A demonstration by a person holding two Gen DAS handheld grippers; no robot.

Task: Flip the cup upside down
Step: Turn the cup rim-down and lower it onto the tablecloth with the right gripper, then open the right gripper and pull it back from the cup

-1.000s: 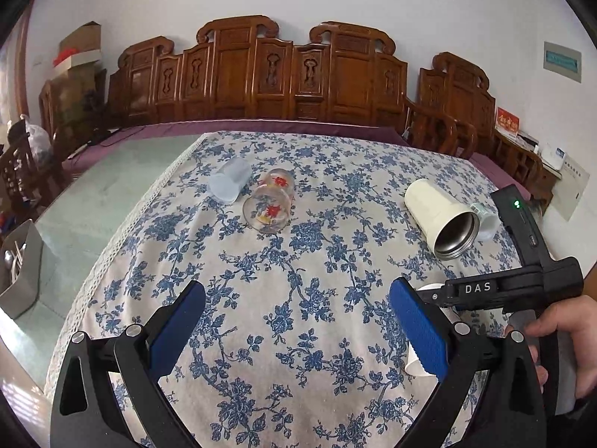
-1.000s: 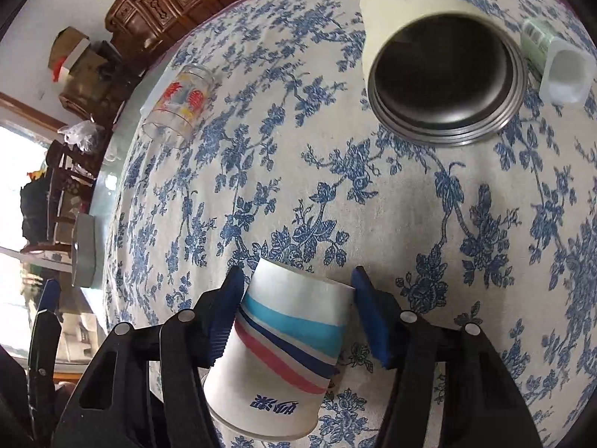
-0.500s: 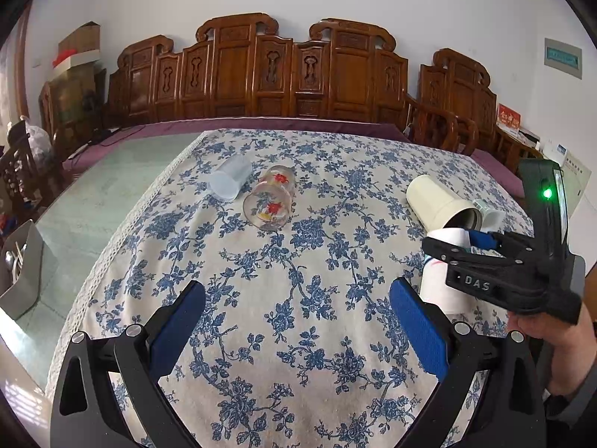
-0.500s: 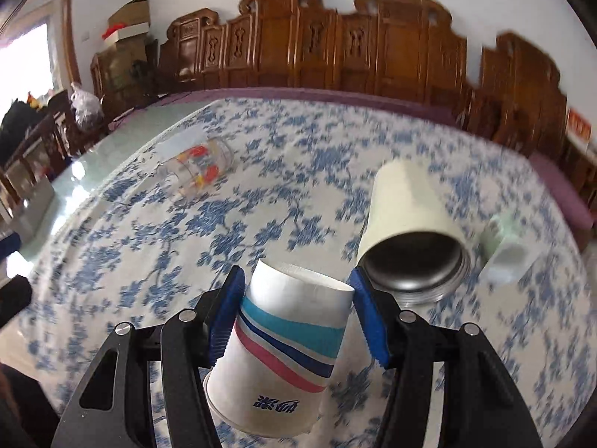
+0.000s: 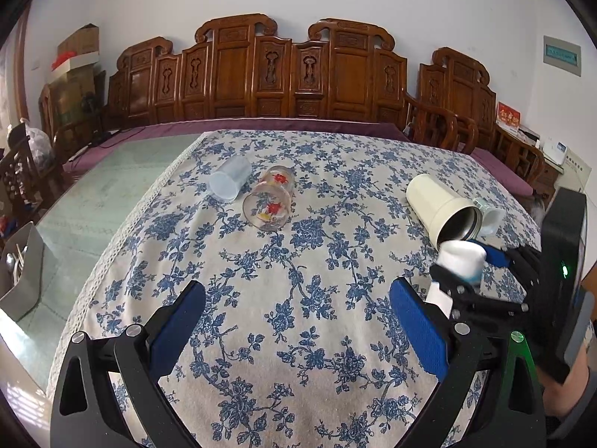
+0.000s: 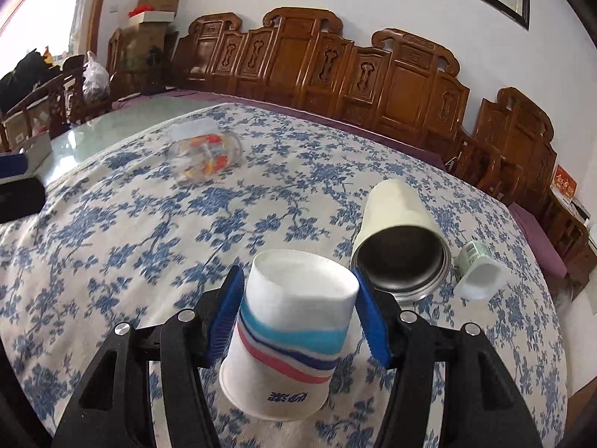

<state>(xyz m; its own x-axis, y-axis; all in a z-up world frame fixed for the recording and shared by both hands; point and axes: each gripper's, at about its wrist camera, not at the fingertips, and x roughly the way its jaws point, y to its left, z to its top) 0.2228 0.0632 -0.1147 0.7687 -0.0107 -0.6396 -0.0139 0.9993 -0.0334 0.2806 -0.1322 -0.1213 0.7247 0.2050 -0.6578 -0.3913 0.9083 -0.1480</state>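
Note:
My right gripper (image 6: 298,313) is shut on a white paper cup (image 6: 287,339) with blue, teal and red stripes. The cup is held above the tablecloth with its base up and its mouth down, slightly tilted. In the left wrist view the same cup (image 5: 460,261) shows in the right gripper (image 5: 466,265) at the right, in front of the cream tumbler. My left gripper (image 5: 294,328) is open and empty, low over the near part of the table.
A cream steel-lined tumbler (image 6: 399,239) lies on its side beside a small white bottle (image 6: 479,272). A printed glass (image 5: 270,203) and a frosted plastic cup (image 5: 229,179) lie on their sides farther back. Carved wooden chairs (image 5: 261,74) line the wall. A grey box (image 5: 20,265) stands at the left.
My right gripper has lifted and turned the paper cup from pointing down at the table to base-up, mouth-down. My left gripper has stayed still.

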